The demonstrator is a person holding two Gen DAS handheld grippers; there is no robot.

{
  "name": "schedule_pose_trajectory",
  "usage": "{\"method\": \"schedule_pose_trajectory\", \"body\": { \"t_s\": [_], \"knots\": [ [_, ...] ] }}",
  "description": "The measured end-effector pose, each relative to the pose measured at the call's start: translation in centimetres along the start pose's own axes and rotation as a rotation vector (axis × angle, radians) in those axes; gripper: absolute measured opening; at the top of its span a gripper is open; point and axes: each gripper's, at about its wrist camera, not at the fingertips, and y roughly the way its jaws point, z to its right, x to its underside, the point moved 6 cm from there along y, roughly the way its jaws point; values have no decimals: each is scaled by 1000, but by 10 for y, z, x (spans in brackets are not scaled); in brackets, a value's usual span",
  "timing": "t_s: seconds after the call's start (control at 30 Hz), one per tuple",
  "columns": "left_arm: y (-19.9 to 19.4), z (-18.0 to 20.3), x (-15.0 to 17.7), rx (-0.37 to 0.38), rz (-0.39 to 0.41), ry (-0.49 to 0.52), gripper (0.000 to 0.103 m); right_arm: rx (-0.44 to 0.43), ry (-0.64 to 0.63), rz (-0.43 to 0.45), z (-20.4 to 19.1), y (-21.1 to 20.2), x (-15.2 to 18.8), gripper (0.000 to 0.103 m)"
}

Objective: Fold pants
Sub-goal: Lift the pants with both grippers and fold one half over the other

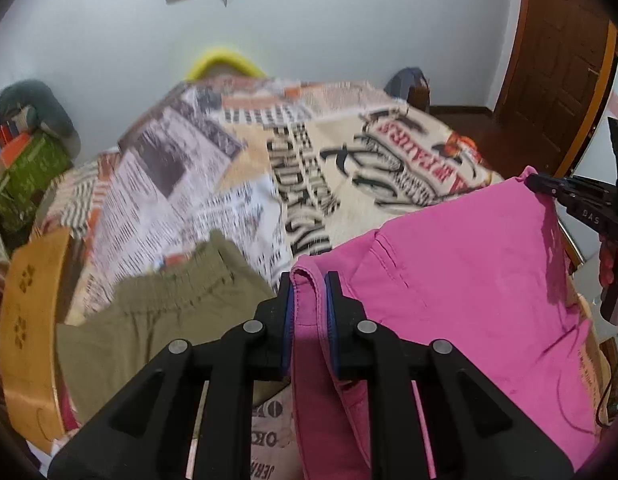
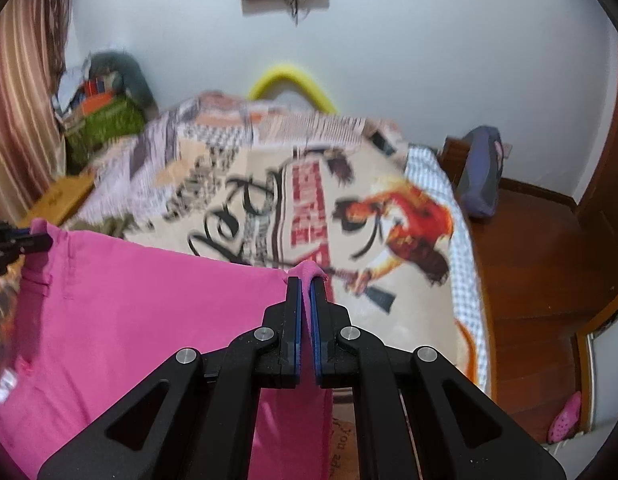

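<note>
We hold pink pants (image 1: 461, 272) stretched over the bed (image 2: 269, 184)
Left gripper (image 1: 309, 280) and right gripper (image 2: 305, 284) both pinch them; only our left view shows olive pants (image 1: 157, 312) nearby

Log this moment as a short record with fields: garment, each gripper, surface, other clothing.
garment: bright pink fabric pants, stretched between both grippers above the bed
left hand-held gripper: shut on one pants edge
right hand-held gripper: shut on the opposite edge
surface: bed with newspaper-print cover
other clothing: olive-green pants lying on the bed, left of the pink ones

Home bedroom: bed (image 2: 465, 240), curtain (image 2: 21, 120).
</note>
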Motion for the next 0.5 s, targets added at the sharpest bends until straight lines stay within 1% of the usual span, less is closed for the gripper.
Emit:
{"method": "schedule_pose_trajectory", "body": {
  "t_s": [0.1, 0.23, 0.3, 0.33, 0.37, 0.5],
  "knots": [
    [-22, 5, -6, -10, 29, 18, 14, -8, 14, 36, -1, -24, -9, 3],
    [-53, 14, -4, -13, 61, 41, 14, -22, 23, 68, -5, -55, -9, 3],
    [-69, 21, 1, -14, 71, 55, 14, -28, 27, 79, -7, -68, -7, 3],
    [-76, 23, 4, -16, 75, 61, 14, -37, 25, 89, -12, -83, -3, 3],
    [-82, 26, 7, -17, 78, 66, 14, -37, 25, 89, -12, -83, -3, 3],
    [-111, 36, 25, -11, 89, 80, 13, -42, 3, 100, -23, -110, 10, 3]
  ]
}}
